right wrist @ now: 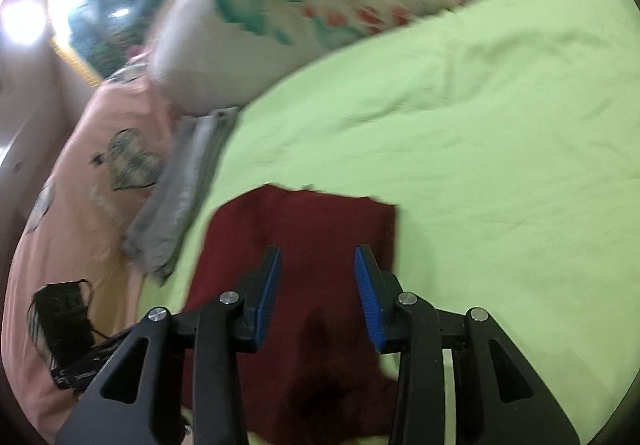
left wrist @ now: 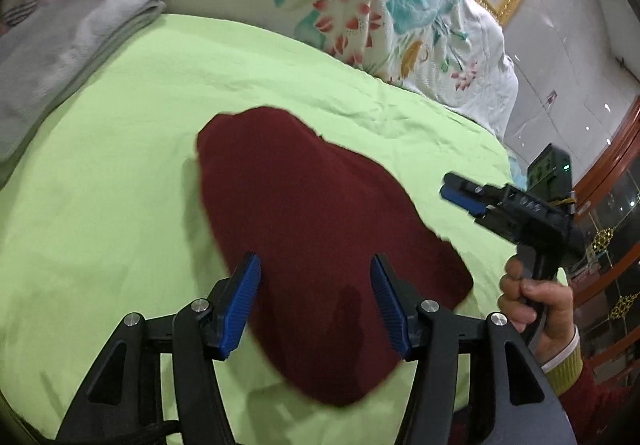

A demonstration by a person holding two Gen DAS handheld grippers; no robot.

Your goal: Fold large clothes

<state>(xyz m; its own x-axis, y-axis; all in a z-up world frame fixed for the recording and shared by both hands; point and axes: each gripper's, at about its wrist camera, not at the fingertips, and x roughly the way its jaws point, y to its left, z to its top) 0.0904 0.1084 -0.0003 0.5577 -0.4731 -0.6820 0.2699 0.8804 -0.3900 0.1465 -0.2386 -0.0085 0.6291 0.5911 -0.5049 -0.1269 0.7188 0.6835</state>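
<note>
Bed: a light green sheet is spread over it, lightly creased; every other thing is placed here relative to the dark red garment lying on it.
Floral quilt: a white bundle printed with teal leaves and red flowers is heaped at the far edge of the bed, well beyond the dark red garment.
Pink bedding: printed with a checked heart, it is seen in the right wrist view to the left of the dark red garment, past the grey cloth.
Dark red garment: it is laid flat in a folded, roughly oblong shape near the middle of the green sheet; its edges are blurred in both views.
Grey cloth: a folded pile is set at the bed's edge, well apart from the dark red garment, to its far left in the left wrist view.
Left tongs: they are held above the near part of the dark red garment, released, with the blue pads parted and nothing pressed between them.
Right tongs: they are raised over the dark red garment's near side, also released, with a clear gap between the pads and no cloth gripped.
Hand: the handle of the right tongs is gripped by it, to the right of the dark red garment; a yellow-green ribbed cuff is seen at the wrist.
</note>
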